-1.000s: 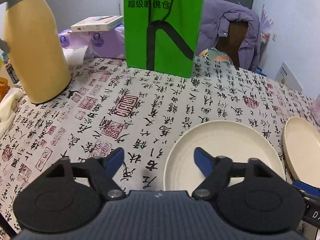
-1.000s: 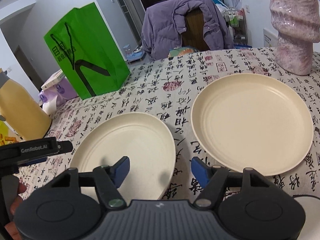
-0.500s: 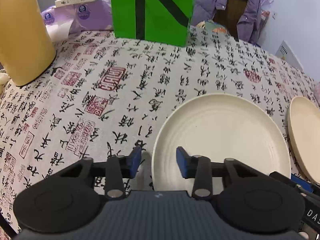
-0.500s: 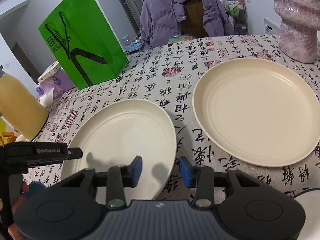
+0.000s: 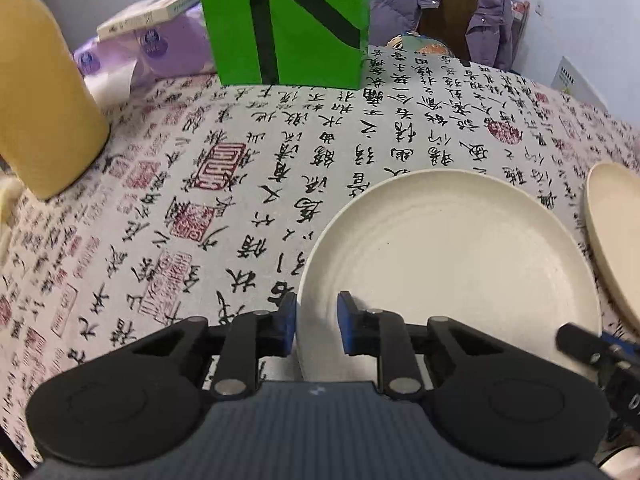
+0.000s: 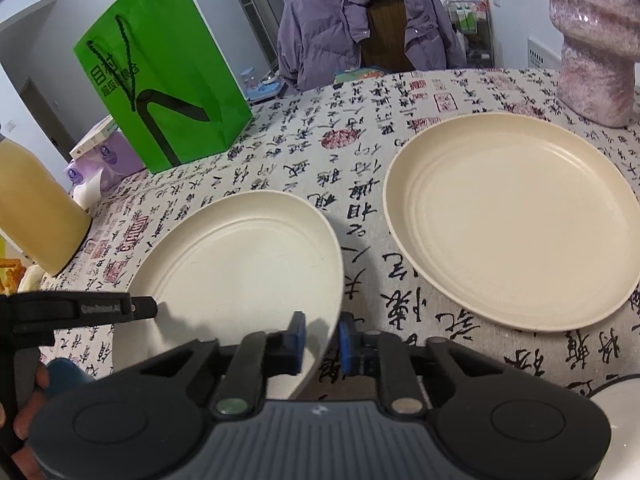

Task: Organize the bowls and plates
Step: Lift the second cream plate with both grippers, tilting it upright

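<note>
Calligraphy-print cloth covers the table [image 5: 280, 152]; both grippers work the same pale plate [image 5: 448, 264], which sits near the table's near edge. Left gripper [image 5: 317, 328] straddles the plate's left rim, jaws closing, one blue pad outside the rim and one inside, small gap visible, so contact isn't clear. Right gripper [image 6: 322, 342] straddles the plate's right near rim [image 6: 240, 272], jaws closing too, nearly together on the rim; can't confirm firm pinch.

Second plate [image 6: 508, 220], slightly creamier, lies flat just right of the first, apart from it, toward the table's right edge. Pink vase [image 6: 592, 40] stands behind it. Green bag [image 5: 284, 20] stands at the far edge, yellow jug [image 5: 40, 92] at the left edge, purple jacket [image 6: 360, 20] over a chair beyond the table.

Step in hand, as I read it: two-sided grasp of the left plate for stacking. Next move needs both pinches seated, then a level, synchronized lift and carry rightward, over the second plate, and a centred set-down. Risk: uneven grip tilts the plate.
</note>
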A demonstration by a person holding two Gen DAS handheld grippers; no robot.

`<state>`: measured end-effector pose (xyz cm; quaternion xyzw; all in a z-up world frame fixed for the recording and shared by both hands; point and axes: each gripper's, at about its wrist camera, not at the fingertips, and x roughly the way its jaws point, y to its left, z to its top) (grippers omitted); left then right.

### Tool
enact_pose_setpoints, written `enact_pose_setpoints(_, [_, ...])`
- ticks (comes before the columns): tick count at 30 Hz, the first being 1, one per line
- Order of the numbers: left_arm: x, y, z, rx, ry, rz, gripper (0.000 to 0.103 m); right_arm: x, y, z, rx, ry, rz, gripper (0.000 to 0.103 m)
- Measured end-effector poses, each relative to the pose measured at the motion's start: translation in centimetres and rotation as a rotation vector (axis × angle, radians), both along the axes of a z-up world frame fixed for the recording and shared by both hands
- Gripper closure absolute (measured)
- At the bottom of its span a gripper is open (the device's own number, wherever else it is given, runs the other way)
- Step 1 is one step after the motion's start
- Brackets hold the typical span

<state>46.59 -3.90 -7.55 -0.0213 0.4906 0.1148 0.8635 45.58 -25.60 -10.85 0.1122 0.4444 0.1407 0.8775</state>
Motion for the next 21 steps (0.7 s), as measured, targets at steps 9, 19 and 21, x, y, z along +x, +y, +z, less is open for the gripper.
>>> enact_pose_setpoints(9, [-0.5,0.1,0.2,0.031,-0.028,0.009,0.081,-0.5,0.7,0.5,-0.036,-0.048,0.036,0.089])
enact_pose_setpoints(19, [-1.0,-0.4,1.1,0.051,-0.084,0.003,0.081,-1.0,0.4,1.3,-0.018,-0.108,0.014,0.089])
enact_pose_setpoints(21, [-1.2,-0.4,1.3,0.051,-0.103,0.005,0.081,-1.0,0.4,1.4,-0.012,-0.117,0.008,0.089])
